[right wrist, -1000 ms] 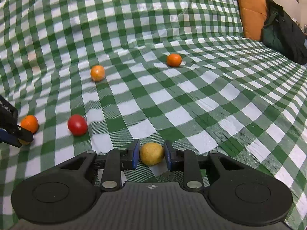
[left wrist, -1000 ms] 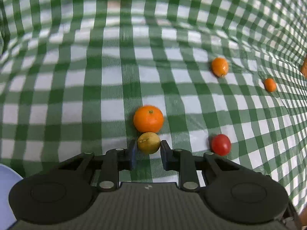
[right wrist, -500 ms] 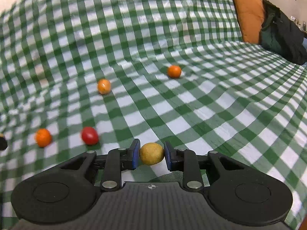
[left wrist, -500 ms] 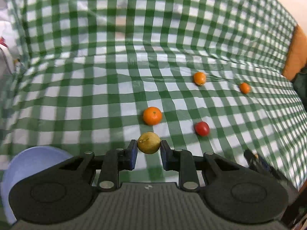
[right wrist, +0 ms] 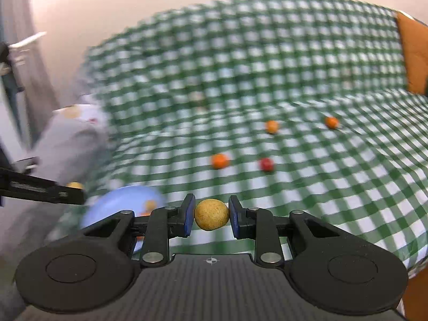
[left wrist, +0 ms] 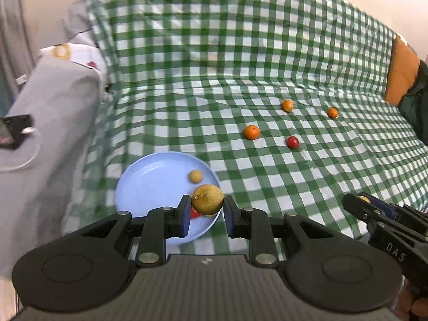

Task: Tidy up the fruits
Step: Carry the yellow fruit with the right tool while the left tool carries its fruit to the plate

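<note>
My left gripper [left wrist: 206,212] is shut on a yellow-green round fruit [left wrist: 207,199] and holds it above the right edge of a light blue plate [left wrist: 149,184]. The plate holds a small tan fruit [left wrist: 195,176] and a red one [left wrist: 195,213], mostly hidden by the fingers. My right gripper [right wrist: 211,216] is shut on a tan round fruit [right wrist: 211,214], raised over the checked cloth; it also shows in the left wrist view [left wrist: 369,206]. Three orange fruits [left wrist: 251,132] [left wrist: 287,105] [left wrist: 332,112] and a red fruit [left wrist: 292,142] lie on the cloth.
A green-and-white checked cloth [left wrist: 240,53] covers a sofa seat and back. A grey armrest [left wrist: 45,123] stands left of the plate. An orange cushion [left wrist: 401,72] and dark bag are at the far right. The right wrist view is blurred.
Both grippers lifted with their fruits and swung left. The left one now hangs over the blue plate, which has come fully into view. The loose fruits look farther away.
</note>
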The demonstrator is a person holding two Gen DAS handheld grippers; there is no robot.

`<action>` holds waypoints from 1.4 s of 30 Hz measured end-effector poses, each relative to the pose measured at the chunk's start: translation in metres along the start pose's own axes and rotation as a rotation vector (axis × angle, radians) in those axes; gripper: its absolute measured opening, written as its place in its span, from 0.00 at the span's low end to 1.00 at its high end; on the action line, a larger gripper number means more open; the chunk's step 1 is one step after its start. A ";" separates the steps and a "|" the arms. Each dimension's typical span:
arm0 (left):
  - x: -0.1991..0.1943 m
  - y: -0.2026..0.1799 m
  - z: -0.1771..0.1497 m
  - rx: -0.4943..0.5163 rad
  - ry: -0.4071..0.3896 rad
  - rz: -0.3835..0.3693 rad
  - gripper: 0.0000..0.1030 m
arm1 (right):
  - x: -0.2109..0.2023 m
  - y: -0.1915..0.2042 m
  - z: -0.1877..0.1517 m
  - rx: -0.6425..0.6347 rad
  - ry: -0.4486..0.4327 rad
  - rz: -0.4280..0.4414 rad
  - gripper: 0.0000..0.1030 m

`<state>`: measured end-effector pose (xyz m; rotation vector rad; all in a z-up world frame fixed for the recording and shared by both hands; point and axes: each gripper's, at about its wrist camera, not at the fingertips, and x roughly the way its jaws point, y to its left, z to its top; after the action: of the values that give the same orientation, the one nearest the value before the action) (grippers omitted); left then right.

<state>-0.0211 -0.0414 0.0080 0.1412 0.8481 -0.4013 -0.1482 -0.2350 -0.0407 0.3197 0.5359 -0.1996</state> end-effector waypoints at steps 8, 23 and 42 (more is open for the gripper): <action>-0.073 0.028 -0.041 -0.075 -0.081 0.009 0.27 | -0.059 0.069 -0.017 -0.088 -0.011 0.136 0.27; -0.109 0.043 -0.077 -0.099 -0.111 0.044 0.27 | -0.083 0.104 -0.026 -0.193 -0.014 0.180 0.27; -0.094 0.055 -0.068 -0.131 -0.081 0.043 0.27 | -0.064 0.105 -0.029 -0.204 0.037 0.151 0.27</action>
<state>-0.1024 0.0550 0.0315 0.0219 0.7881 -0.3079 -0.1878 -0.1209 -0.0043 0.1645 0.5613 0.0074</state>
